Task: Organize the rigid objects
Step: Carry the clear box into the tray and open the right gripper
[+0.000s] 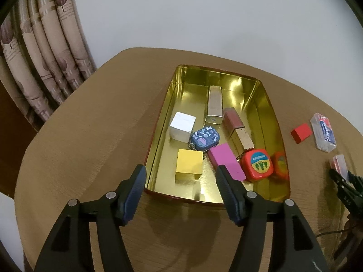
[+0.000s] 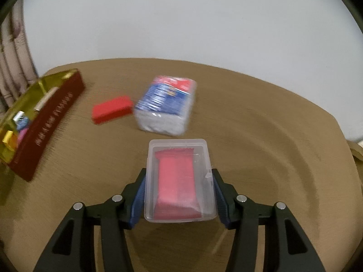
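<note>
clamped between the pads of the right hand-held gripper (image 2: 179,195) at lower centre is a clear plastic case (image 2: 180,181) with red contents. the left hand-held gripper (image 1: 180,179) is held open, empty, at the near rim of the gold tin (image 1: 275,122) on the worktop (image 1: 90,136).

Both the left gripper (image 1: 180,178) and right gripper (image 2: 179,192) show black arms, blue pads, apparently silver rivets.
</note>
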Available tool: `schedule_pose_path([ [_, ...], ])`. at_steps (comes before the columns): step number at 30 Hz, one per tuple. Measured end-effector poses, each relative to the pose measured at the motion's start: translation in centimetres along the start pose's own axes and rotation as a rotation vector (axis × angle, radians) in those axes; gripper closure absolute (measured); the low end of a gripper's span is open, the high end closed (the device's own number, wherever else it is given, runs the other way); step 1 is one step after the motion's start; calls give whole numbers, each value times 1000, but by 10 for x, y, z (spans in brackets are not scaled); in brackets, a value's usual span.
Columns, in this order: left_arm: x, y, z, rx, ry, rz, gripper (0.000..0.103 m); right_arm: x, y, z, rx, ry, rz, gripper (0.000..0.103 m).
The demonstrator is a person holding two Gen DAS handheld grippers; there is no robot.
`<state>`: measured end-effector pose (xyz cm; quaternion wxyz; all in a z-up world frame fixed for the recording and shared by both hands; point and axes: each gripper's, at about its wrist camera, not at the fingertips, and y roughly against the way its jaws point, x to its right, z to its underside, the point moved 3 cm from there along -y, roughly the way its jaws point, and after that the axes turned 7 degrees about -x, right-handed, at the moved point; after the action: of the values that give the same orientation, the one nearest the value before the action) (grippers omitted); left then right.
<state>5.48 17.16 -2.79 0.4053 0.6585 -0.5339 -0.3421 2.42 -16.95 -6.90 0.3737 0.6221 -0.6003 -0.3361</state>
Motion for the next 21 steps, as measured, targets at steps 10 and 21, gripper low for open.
schedule_pose_path([
  [10,-14,-2,-4,-7,61,5,41,-69,20,-26,41,81,-119,49],
  [21,-49,-3,-12,-2,183,-30,36,-154,50,-52,105,203,-234,49],
])
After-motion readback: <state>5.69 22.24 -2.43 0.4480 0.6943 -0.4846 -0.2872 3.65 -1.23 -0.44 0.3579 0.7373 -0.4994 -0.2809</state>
